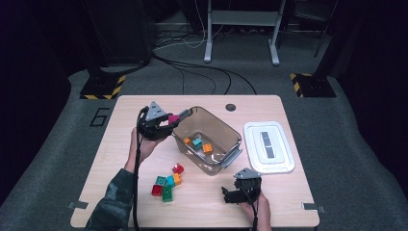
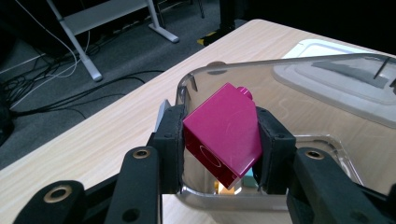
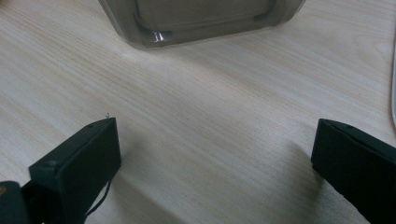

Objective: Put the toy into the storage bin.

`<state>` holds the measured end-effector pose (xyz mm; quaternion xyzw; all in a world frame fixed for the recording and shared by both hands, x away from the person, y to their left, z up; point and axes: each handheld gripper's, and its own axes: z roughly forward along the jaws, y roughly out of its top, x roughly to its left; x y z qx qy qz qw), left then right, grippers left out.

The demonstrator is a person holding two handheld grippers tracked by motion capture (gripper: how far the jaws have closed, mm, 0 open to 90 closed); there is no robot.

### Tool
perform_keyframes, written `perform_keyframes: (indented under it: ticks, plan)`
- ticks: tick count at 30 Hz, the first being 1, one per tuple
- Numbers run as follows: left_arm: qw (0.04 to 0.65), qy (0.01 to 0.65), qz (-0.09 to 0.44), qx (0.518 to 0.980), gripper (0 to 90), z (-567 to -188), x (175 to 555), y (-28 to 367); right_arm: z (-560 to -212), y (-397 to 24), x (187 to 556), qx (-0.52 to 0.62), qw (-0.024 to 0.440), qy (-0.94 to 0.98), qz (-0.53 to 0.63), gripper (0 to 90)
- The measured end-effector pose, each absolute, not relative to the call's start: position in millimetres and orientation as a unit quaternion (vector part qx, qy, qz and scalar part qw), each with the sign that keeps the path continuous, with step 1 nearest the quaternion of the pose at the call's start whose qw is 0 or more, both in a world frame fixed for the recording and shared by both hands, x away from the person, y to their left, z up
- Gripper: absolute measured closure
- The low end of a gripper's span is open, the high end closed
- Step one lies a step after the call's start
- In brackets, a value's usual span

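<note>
My left gripper is shut on a magenta brick, held tilted right over the near-left rim of the clear plastic bin. Both pads press the brick's sides in the left gripper view. Three small bricks, orange, teal and orange, lie on the bin's floor. A loose cluster of red, green, teal and orange bricks sits on the table in front of the bin. My right gripper rests low near the table's front edge, jaws wide open on bare wood, with the bin's end wall ahead of it.
The bin's white lid lies flat to the right of the bin. A round cable hole is in the table's far edge. Cables and a desk frame are on the floor beyond the table.
</note>
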<state>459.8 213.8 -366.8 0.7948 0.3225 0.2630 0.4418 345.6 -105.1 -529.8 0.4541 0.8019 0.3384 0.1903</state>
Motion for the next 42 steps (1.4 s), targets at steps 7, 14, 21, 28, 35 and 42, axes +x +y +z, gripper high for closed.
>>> perform_keyframes:
  ticks: [7,14,21,28,35,42]
  plan:
    - [0.437,0.324,0.256,0.799,59.2,-368.1,472.6,205.7,-529.8,-104.9,345.6,0.456,0.190,0.801,0.339,0.4]
    - [0.430,0.324,0.253,0.804,59.2,-374.1,483.1,198.0,-529.9,-105.1,345.7,0.455,0.193,0.801,0.338,0.5]
    - [0.420,0.336,0.241,0.808,57.9,-381.2,490.3,192.3,-530.0,-105.1,345.7,0.455,0.192,0.801,0.339,0.5]
    - [0.419,0.356,0.223,0.805,27.2,-383.6,489.2,197.9,-529.9,-106.1,345.7,0.448,0.192,0.806,0.337,0.5]
    - [0.428,0.354,0.231,0.799,17.4,-382.4,470.1,211.3,-529.8,-105.9,345.6,0.449,0.190,0.805,0.337,0.6]
    - [0.428,0.360,0.234,0.795,14.6,-387.3,452.4,224.3,-529.8,-105.8,345.6,0.450,0.190,0.805,0.337,0.5]
